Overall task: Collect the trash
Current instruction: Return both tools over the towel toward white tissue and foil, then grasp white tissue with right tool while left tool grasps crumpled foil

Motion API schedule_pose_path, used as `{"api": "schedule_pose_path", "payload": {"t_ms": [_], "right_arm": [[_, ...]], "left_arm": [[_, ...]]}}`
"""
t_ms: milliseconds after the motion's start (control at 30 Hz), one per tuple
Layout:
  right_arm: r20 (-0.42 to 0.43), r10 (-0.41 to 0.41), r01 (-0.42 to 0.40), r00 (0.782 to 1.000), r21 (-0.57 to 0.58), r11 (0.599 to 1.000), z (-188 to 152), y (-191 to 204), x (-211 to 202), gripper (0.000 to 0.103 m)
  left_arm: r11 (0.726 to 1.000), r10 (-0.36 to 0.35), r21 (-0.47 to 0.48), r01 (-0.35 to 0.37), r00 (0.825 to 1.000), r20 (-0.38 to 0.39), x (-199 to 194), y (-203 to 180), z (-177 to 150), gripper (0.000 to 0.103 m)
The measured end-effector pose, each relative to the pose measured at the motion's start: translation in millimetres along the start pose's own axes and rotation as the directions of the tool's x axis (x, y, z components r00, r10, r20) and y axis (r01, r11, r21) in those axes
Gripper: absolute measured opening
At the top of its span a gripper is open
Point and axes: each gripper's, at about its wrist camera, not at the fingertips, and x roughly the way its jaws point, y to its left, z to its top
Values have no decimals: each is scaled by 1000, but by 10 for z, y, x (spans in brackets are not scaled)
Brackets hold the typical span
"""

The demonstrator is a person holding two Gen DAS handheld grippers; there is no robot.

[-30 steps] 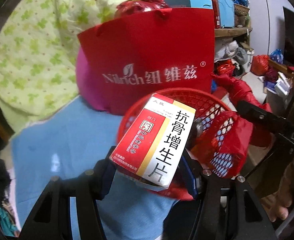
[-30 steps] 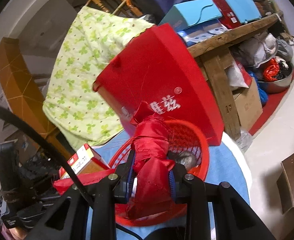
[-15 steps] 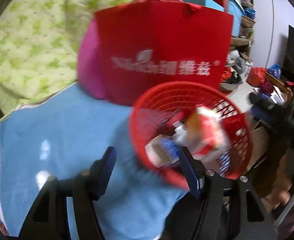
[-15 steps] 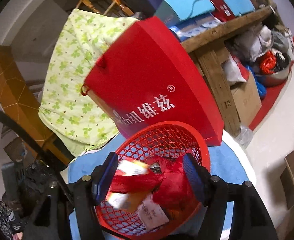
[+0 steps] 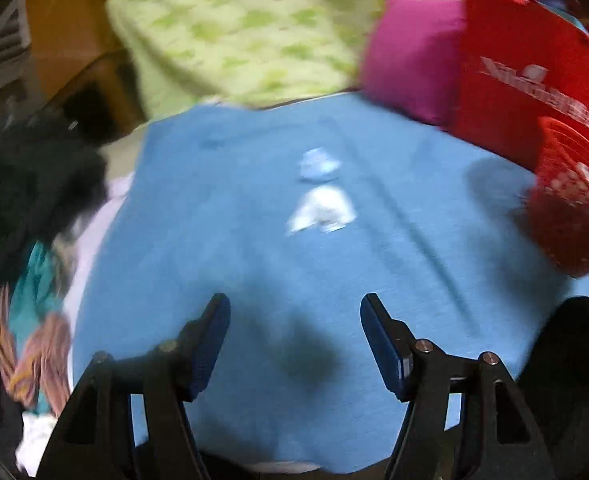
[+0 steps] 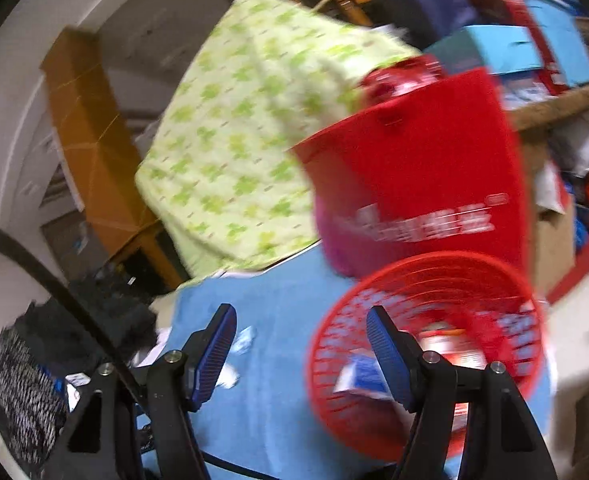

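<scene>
Both claws are released and hold nothing — the left gripper (image 5: 294,334) hangs over the blue cloth (image 5: 254,264), facing two pale scraps of paper (image 5: 320,208) lying farther out on it. The right gripper (image 6: 300,340) gapes near the red mesh basket (image 6: 426,280), which sits at the right — blurred boxes and wrappers (image 6: 450,352) lie inside it, a red paper bag (image 6: 426,184) stands behind

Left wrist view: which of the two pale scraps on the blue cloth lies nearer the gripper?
The larger white, triangular scrap; the smaller bluish scrap lies beyond it.
</scene>
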Motion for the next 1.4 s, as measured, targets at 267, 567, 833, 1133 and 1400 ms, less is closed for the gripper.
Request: {"api": "schedule_pose_path", "payload": {"t_ms": [267, 567, 833, 1133, 1400], "right_arm": [[-206, 52, -72, 977, -90, 993, -433, 637, 823, 72], [-395, 40, -79, 918, -84, 993, -729, 748, 1971, 72], [-508, 26, -74, 861, -75, 994, -746, 828, 3413, 70], [-638, -45, 5, 769, -65, 998, -961, 853, 4863, 47], [-566, -37, -7, 823, -74, 997, -763, 598, 4335, 26]], "left_arm": [[997, -10, -77, 7, 999, -36, 253, 349, -301, 68], [987, -41, -159, 28, 996, -79, 583, 600, -417, 68], [981, -39, -192, 21, 995, -91, 789, 812, -418, 68], [977, -16, -214, -4, 996, -91, 941, 1099, -293, 68], [977, -123, -182, 115, 992, -35, 1062, 864, 224, 68]]}}
